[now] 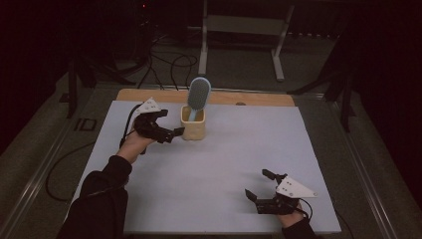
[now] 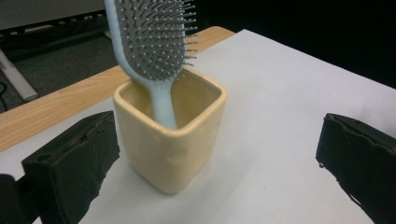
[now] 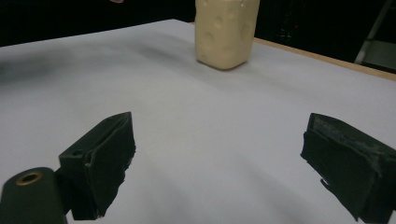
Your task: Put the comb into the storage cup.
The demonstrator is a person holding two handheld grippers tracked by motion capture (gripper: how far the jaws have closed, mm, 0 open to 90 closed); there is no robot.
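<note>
A pale blue plastic hairbrush with grey bristles (image 1: 198, 94) stands handle-down in a cream-yellow square ceramic cup (image 1: 193, 125), its head leaning out above the rim. The cup sits toward the far left of the white-covered worktop (image 1: 219, 164), near the bare wooden strip at the far edge (image 1: 259, 98).

The left hand-held gripper (image 1: 171, 130) is just beside the cup's left wall with its jaws spread wide; in the left gripper view the cup (image 2: 170, 135) sits between the two black jaws, nearer the left one, and neither jaw seems to press it. The brush handle (image 2: 163, 105) rests in the cup's near corner.

The step in hand looks like closing on the cup, or steadying it. To do it well, centre the cup between the jaws first, so one jaw does not push it sideways, and close low on the flat walls; the tall leaning brush makes tipping a likely risk.

The right hand-held gripper (image 1: 260, 190) rests well apart at the near right, jaws also wide open and holding nothing
</note>
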